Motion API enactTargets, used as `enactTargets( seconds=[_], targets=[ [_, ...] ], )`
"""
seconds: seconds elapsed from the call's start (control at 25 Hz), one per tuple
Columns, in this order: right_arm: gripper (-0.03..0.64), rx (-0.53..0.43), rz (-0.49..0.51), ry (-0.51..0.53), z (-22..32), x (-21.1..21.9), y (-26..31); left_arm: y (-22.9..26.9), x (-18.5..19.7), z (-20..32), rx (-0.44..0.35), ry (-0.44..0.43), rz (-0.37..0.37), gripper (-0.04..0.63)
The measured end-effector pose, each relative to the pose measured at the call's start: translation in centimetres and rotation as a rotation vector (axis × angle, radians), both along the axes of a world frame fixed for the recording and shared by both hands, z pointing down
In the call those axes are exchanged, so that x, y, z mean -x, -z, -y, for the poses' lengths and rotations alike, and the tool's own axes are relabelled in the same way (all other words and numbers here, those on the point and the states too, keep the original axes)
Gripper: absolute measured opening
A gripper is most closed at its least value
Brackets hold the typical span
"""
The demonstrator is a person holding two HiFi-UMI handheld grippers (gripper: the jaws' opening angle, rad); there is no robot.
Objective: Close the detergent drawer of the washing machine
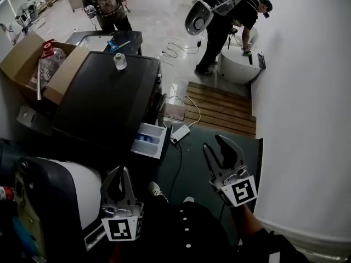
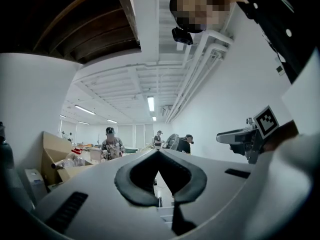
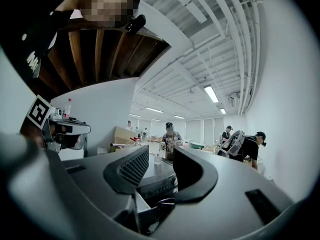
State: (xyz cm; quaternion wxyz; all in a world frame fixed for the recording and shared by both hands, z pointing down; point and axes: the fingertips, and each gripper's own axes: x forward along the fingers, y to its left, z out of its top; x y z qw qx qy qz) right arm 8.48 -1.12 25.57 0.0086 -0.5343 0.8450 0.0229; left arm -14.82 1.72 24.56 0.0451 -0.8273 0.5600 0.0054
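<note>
The black-topped washing machine point(image 1: 104, 100) stands left of centre in the head view. Its white detergent drawer point(image 1: 149, 139) sticks out of the front, with a blue compartment showing inside. My left gripper point(image 1: 120, 170) is low in the picture, short of the machine, fingertips together with nothing held; in its own view the left gripper point(image 2: 159, 151) points level along the room. My right gripper point(image 1: 213, 142) hangs open to the right of the drawer, apart from it. Between the spread jaws of the right gripper point(image 3: 161, 151) I see the machine point(image 3: 157, 176) and the drawer point(image 3: 140, 202).
A small clear jar point(image 1: 119, 61) stands on the machine's top. An open cardboard box point(image 1: 24, 59) with plastic bottles sits at the left. A power strip point(image 1: 180, 133) and cables lie on the floor by a wooden pallet point(image 1: 219, 108). Two people stand at the back. A white wall point(image 1: 307, 119) runs along the right.
</note>
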Motion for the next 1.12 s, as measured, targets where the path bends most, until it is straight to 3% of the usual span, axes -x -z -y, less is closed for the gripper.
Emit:
enactTargets(
  seconds=[0.4, 0.56, 0.72, 0.92, 1.12],
  targets=[
    [0.15, 0.026, -0.028, -0.022, 3.8, 1.8, -1.3, -0.4, 2.4, 3.6, 0.004, -0.065, 0.017, 0.006],
    [0.15, 0.089, -0.073, 0.025, 4.5, 2.0, -5.0, -1.7, 2.6, 4.9, 0.044, -0.077, 0.033, 0.006],
    [0.15, 0.162, -0.144, 0.099, 6.2, 2.2, -10.7, -2.0, 2.2, 6.4, 0.024, -0.051, 0.053, 0.006],
    [0.152, 0.301, -0.21, 0.219, 6.8, 3.0, -17.9, -3.2, 0.5, 7.0, 0.088, -0.04, 0.06, 0.006],
    [0.152, 0.367, -0.233, 0.308, 7.3, 4.2, -22.8, -4.5, -0.8, 7.0, 0.125, -0.045, 0.092, 0.006]
  ],
)
